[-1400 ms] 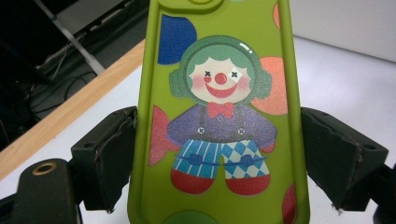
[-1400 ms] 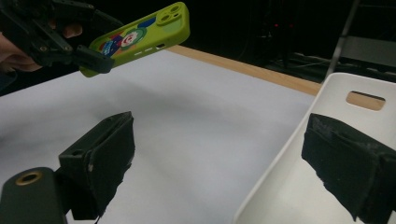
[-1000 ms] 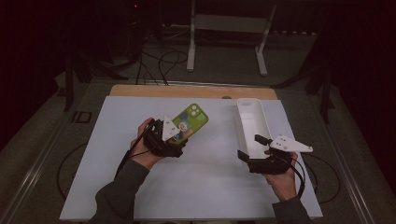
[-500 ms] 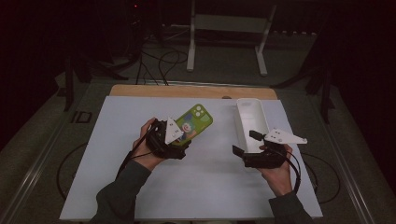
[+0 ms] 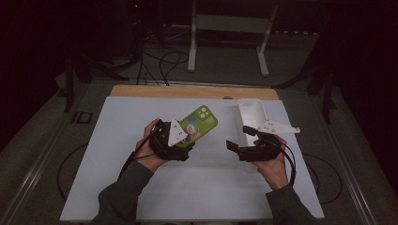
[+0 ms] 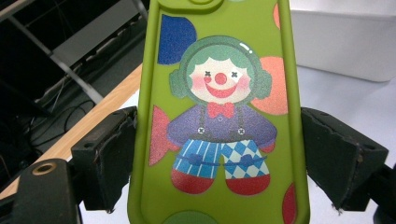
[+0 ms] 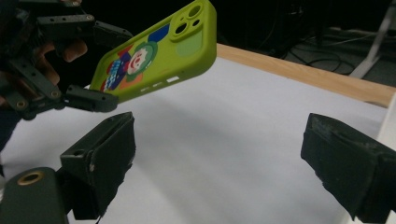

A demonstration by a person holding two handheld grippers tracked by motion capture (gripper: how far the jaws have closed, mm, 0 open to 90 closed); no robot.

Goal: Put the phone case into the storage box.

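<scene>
Shifted leftward, the empty, wide-open right gripper (image 5: 234,139) faces the clown-printed green phone case (image 6: 219,112) clamped in the left gripper (image 5: 187,140).

No readable text, labels, brands or numbers appear on anything.

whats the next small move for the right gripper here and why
Probably bring the right gripper in toward the free top end of the green phone case. The left gripper holds the case by its long edges, lifted off the white table, camera end sticking out. The right fingers stand wide open with nothing between them and already face the case, so closing the gap looks like the natural step.
</scene>
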